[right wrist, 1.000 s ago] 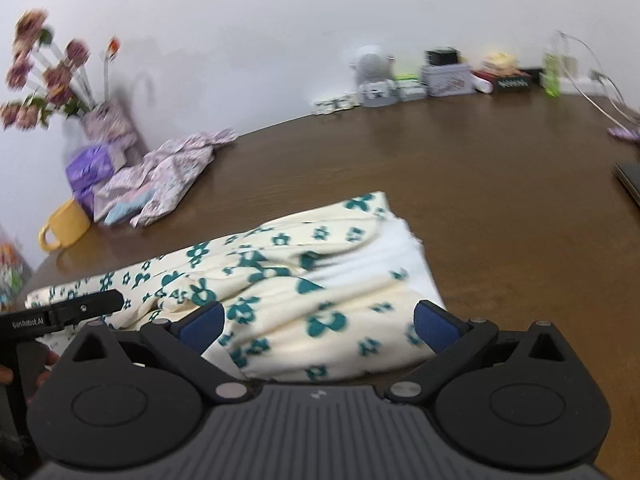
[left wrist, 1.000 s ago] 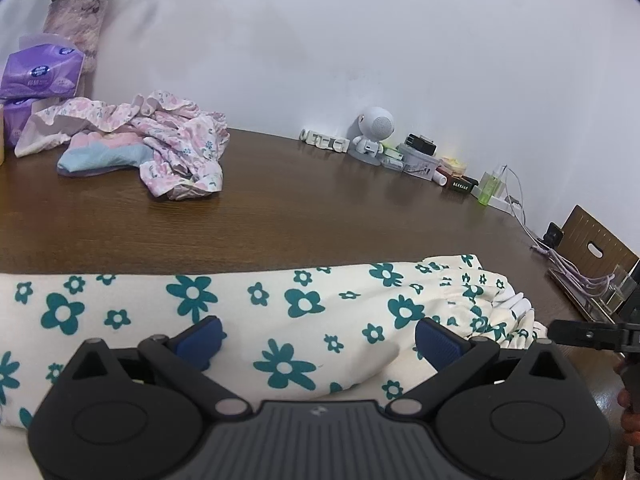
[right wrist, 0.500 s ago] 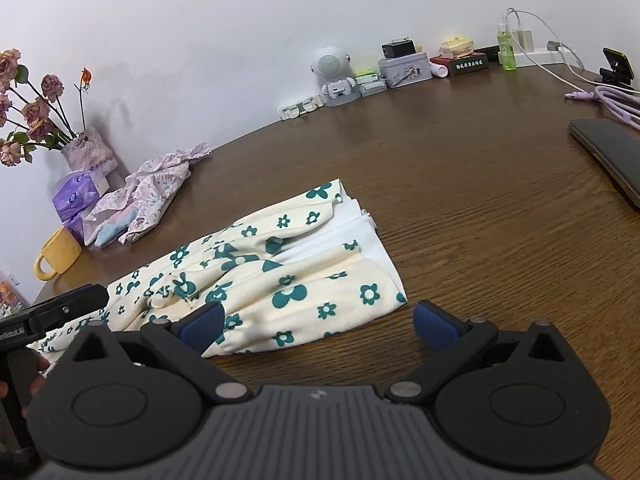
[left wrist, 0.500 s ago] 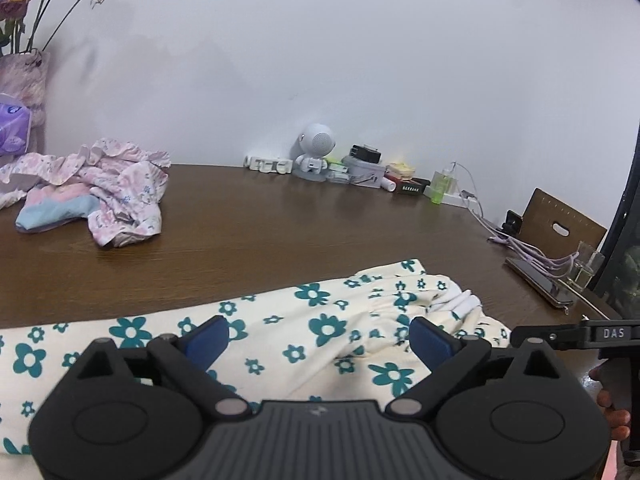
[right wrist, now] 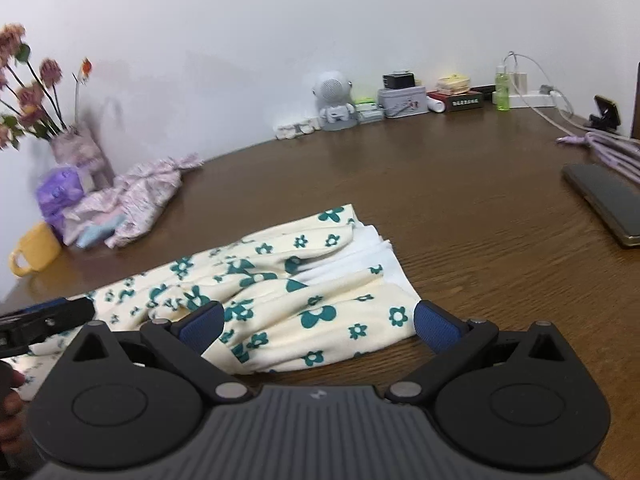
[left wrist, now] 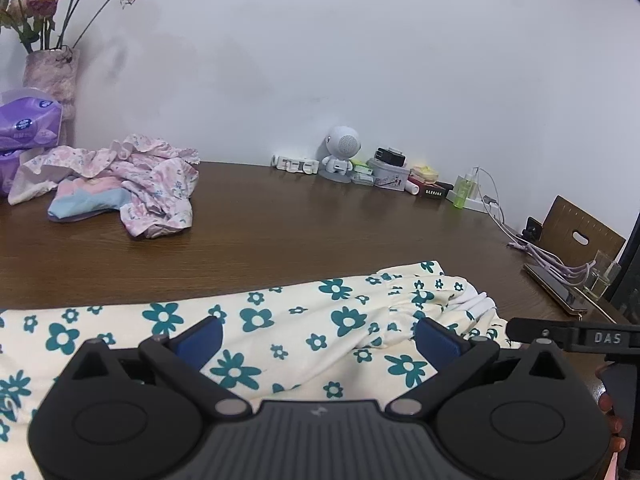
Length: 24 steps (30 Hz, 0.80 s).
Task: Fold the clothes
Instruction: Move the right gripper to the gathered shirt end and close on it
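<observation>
Garment (left wrist: 280,320): cream cloth with teal flowers, lying long across the near part of the table (left wrist: 320,224). One end, gathered with white folds showing, lies toward the right side; the rest runs off to the left. In the right wrist view the same garment (right wrist: 288,292) lies rumpled, its white inner layer exposed at the far edge.

Left gripper (left wrist: 318,336): jaws spread wide, blue pads (left wrist: 200,338) hanging over the garment's middle, nothing pinched. Whether the pads touch the cloth cannot be told.

Right gripper (right wrist: 316,322): jaws spread wide over the garment's near end, holding nothing. The right pad (right wrist: 436,326) sits just beside the cloth's edge, over bare wood. In the left wrist view its black finger shows at the right edge, held by a hand (left wrist: 610,420).

Pink pile (left wrist: 132,184): crumpled pink and light blue clothes, far left of the table, well apart from the garment.

Tissues (left wrist: 28,124): purple packs, beside the pink pile.

Vase (left wrist: 52,72): against the wall behind the tissues, with dried roses.

Mug (right wrist: 34,250): yellow, left edge, near the pink pile.

Robot figure (left wrist: 340,156): white, at the wall, among small boxes and a tin (right wrist: 402,102).

Green bottle (right wrist: 503,88): by a white charger and cables.

Phone (right wrist: 608,204): dark, flat on the table, far right.
</observation>
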{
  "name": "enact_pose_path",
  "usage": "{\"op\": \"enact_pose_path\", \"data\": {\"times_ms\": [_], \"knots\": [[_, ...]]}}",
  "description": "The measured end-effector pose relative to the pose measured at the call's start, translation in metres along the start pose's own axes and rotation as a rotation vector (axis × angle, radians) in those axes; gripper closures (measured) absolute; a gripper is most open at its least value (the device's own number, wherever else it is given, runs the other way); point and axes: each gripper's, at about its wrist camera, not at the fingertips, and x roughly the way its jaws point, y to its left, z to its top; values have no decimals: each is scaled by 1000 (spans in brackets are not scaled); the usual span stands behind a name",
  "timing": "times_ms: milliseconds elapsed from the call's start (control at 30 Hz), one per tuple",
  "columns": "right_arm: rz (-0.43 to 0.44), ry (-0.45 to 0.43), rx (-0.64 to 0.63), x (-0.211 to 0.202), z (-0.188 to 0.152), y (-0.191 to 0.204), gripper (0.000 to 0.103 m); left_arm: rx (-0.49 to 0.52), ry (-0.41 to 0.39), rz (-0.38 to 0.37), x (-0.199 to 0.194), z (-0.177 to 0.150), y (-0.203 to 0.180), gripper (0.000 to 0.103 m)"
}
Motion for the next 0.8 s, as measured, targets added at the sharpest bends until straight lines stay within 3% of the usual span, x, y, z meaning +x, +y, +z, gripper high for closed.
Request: {"op": "enact_pose_path", "data": {"times_ms": [133,500,800], "knots": [[32,56,-61,3,3,11,0,-2,-3,6,-6,-2,0,0],[-82,-23,-110,1,-8,30,0,-15,-16,22,-23,-8,4,0],[-5,-16,-43,-3,-13,18,0,1,-9,10,-22,-6,2,0]]}}
